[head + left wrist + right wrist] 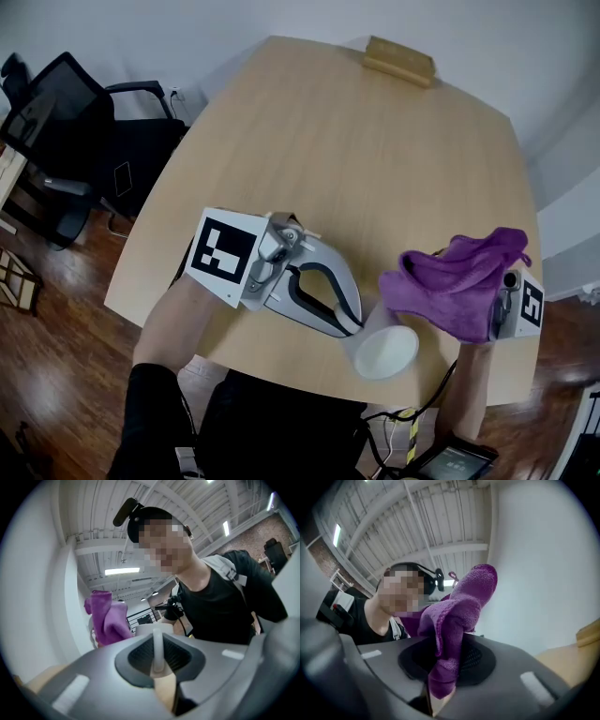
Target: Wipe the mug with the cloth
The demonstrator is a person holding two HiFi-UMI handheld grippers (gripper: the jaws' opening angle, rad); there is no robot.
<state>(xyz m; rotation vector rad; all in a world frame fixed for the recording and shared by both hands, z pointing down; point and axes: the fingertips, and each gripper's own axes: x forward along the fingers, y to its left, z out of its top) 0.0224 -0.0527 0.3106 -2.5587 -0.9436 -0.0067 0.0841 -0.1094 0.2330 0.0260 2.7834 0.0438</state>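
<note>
Mug (pixel 384 349), mouth toward the camera and empty, sits at six o'clock, its handle clamped by the left gripper (pixel 352 324). Cloth (pixel 464 281), at its two o'clock, hides the tips of the right gripper (pixel 502 305). Left gripper view: handle pinched, mug body mostly hidden. Right gripper view: jaws nip the cloth.

In the head view the right gripper (pixel 521 305) is covered almost wholly by the purple cloth (pixel 464 281); only its marker cube (pixel 531 302) is seen. The mug (pixel 384 352) is partly masked by the cloth and by the left gripper (pixel 352 323), and in the left gripper view only its rim is shown. The office chair (pixel 66 141) is cut off by the left edge.
</note>
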